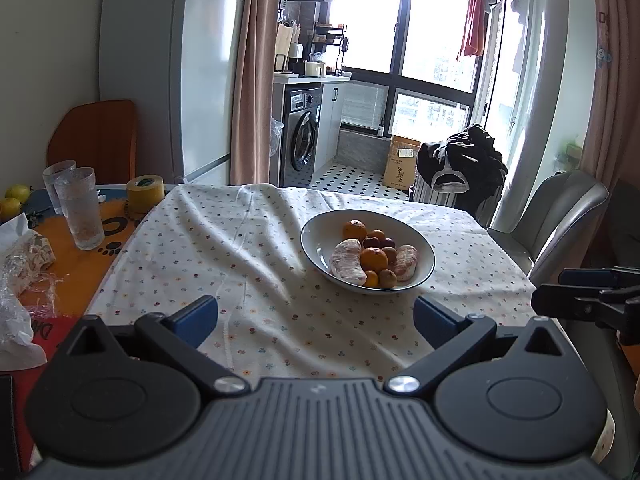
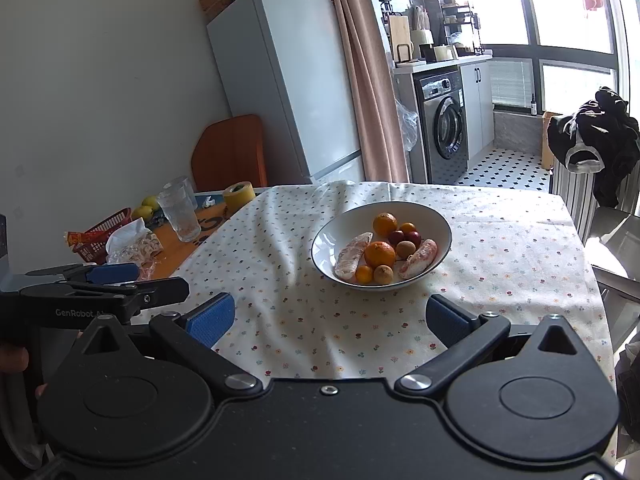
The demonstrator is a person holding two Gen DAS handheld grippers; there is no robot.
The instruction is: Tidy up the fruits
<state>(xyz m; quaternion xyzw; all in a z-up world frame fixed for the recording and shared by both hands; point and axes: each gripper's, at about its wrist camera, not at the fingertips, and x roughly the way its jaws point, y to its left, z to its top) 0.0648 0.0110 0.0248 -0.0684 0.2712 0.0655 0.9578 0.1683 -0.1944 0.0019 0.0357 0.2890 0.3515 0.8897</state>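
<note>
Flowered bench (image 1: 256, 248): one bowl (image 1: 320, 236), two peeled pomelo wedges (image 1: 347, 266), two big oranges (image 1: 373, 259). Left claw (image 1: 316, 314) and right claw (image 2: 330, 320) level, wide open, empty.

we see a white bowl (image 2: 434, 220) with dark rim, orange citrus (image 2: 379, 255), pinkish pomelo wedges (image 2: 352, 258), cream tablecloth (image 2: 500, 264) with tiny multicolour flowers, yellow tape roll (image 2: 238, 196), blue gripper pads (image 2: 210, 322).

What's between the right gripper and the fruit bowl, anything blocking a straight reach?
Nothing visible. The right gripper is open above bare tablecloth, and the bowl sits ahead on the cloth with no object between. The glasses and tape roll stand off to the left, out of line.
</note>
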